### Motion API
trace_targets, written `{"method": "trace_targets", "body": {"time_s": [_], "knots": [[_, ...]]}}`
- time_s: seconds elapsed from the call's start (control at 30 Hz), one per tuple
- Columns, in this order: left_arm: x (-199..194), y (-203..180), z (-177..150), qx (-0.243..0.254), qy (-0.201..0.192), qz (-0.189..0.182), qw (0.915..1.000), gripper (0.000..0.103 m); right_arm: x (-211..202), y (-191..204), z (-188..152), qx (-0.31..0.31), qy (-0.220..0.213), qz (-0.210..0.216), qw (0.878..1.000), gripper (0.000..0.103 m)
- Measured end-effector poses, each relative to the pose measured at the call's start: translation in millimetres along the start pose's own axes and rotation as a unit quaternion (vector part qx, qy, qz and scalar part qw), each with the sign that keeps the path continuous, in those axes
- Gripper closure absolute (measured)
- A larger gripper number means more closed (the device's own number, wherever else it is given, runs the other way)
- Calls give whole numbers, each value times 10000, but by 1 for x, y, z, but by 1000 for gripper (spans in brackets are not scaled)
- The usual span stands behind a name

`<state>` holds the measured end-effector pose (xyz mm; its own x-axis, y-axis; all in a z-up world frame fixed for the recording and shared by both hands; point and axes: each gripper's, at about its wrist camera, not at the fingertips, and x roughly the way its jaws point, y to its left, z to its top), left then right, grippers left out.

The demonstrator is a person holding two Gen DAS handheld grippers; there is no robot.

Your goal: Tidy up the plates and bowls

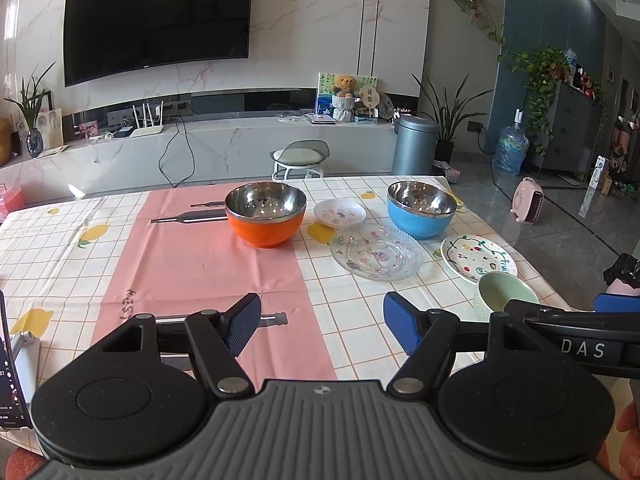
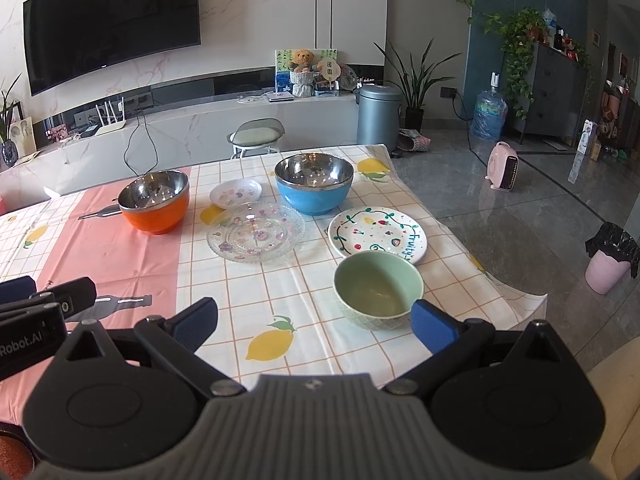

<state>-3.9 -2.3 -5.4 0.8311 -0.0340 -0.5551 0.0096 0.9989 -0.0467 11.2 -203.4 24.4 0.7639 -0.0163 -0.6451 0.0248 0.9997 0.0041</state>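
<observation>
Six dishes stand apart on the table [image 2: 520, 300], none stacked yet: an orange bowl [image 2: 154, 206] at the far left, a blue bowl [image 2: 314, 188] at the far right, a small white dish [image 2: 236, 193] between them, a clear glass plate [image 2: 256, 232] in the middle, a painted white plate [image 2: 378, 236] to its right, and a green bowl [image 2: 378, 290] nearest, on the right side. The right gripper [image 2: 316, 322] hovers low over the near edge with its jaws spread wide and nothing between them; its right pad is just beside the green bowl. The left gripper [image 1: 322, 326] is also wide open and empty, near the pink strip of the cloth. I judge that the first step is to take the green bowl, because it is closest. To do it well, one finger should go inside the rim and the other outside the wall, and the jaws should close slowly, since the glazed wall may slip. The bowl sits close to the painted plate, so it should be lifted straight up before it goes sideways. The glass plate is thin and flat and may be hard to catch by its edge.
</observation>
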Motion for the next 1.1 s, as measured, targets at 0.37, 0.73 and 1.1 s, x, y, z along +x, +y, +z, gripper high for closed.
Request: {"method": "trace_targets", "body": {"time_s": [0.37, 0.73, 1.1], "knots": [[0, 0, 1, 2, -2, -3, 10000, 20, 0, 0, 0, 6, 6, 4, 10000, 3], [0, 0, 0, 2, 1, -3, 10000, 20, 0, -1, 1, 21, 15, 13, 10000, 3], [0, 0, -1, -5, 3, -4, 10000, 20, -1, 1, 2, 43, 16, 10, 10000, 3]]}}
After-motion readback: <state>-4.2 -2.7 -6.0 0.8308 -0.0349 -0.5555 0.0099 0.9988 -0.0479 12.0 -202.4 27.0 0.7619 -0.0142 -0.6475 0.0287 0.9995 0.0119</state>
